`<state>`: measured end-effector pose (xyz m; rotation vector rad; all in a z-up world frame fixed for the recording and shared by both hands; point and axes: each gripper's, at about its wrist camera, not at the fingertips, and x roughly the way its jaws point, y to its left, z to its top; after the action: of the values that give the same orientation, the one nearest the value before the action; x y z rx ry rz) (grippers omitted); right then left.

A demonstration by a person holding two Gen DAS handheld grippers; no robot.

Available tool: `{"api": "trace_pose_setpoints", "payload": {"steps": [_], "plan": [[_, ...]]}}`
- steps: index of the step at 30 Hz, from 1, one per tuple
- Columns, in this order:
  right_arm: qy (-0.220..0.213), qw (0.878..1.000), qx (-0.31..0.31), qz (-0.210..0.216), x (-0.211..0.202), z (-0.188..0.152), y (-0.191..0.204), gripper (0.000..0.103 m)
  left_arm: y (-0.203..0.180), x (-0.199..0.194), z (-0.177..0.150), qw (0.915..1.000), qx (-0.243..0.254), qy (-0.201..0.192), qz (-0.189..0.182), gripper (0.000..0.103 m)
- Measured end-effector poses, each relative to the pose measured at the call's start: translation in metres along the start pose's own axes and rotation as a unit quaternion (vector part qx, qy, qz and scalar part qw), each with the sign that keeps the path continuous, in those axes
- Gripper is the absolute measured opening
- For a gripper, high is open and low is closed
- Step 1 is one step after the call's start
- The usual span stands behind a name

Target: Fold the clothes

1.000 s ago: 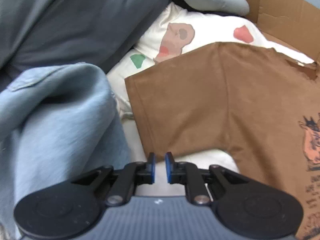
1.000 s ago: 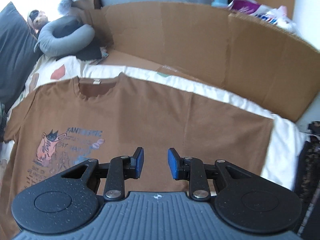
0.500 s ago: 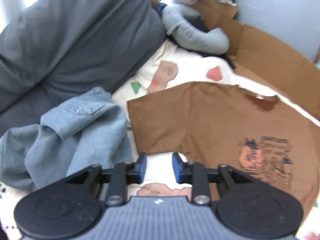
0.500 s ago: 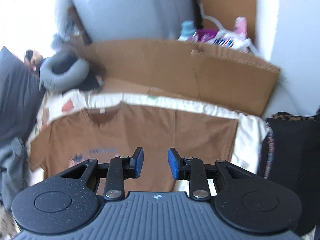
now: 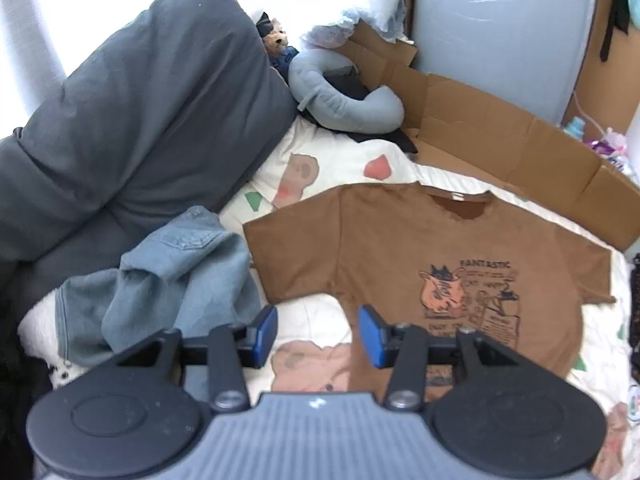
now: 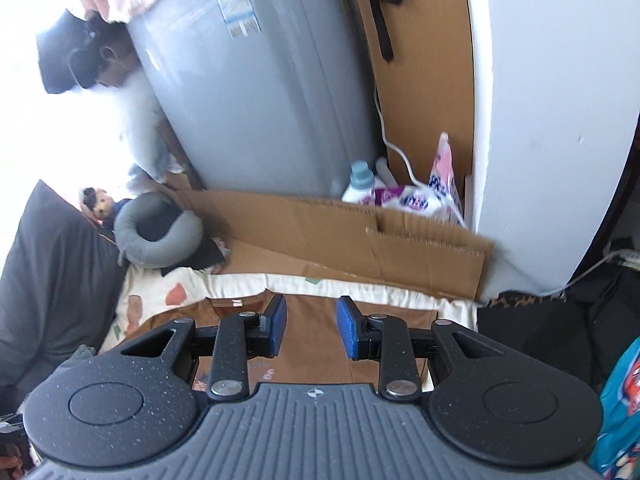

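Brown tee (image 5: 420, 240) flat on bed sheet (image 5: 344, 160), centre-right of left view, collar toward upper right, hem off bottom edge.

Left gripper (image 5: 317, 330) above near sleeve, jaws just been opening, about halfway, nothing between.

Right gripper (image 6: 310, 328) partly open, empty, mostly sees cardboard (image 6: 340, 232); tee only low in frame.

Guessing left hand nearer.

The left gripper's body hides the lower hem of the shirt (image 5: 400, 248), and the small print under its cat picture is too fine to read. In the right wrist view most of the shirt (image 6: 312, 320) lies behind the gripper, and the upper left corner is blurred.
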<state>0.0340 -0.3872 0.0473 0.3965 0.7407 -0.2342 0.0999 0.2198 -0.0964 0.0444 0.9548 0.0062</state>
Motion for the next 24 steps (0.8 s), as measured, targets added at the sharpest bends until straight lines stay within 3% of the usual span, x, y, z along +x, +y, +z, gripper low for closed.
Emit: {"api": "trace_pose_setpoints", "payload": {"steps": [3, 5, 8, 14, 24], "plan": [[0.004, 1.0, -0.007, -0.002, -0.033, 0.01, 0.001, 0.035, 0.0, -0.009, -0.008, 0.9999, -0.006, 0.002, -0.015, 0.053], [0.009, 1.0, -0.014, 0.002, -0.052, 0.012, 0.002, 0.035, 0.001, -0.014, -0.014, 0.9998, -0.012, 0.007, -0.015, 0.062], [0.007, 1.0, -0.012, 0.009, -0.075, 0.009, -0.003, 0.045, 0.003, -0.023, -0.022, 0.9995, -0.023, 0.014, -0.014, 0.07], [0.008, 1.0, -0.015, 0.025, -0.106, 0.002, -0.022, 0.045, 0.004, -0.046, -0.031, 0.9996, -0.019, 0.018, -0.012, 0.082], [0.005, 0.999, -0.004, 0.044, -0.137, -0.02, -0.066, 0.051, -0.002, -0.066, -0.039, 0.9996, -0.017, 0.019, -0.008, 0.087]]}}
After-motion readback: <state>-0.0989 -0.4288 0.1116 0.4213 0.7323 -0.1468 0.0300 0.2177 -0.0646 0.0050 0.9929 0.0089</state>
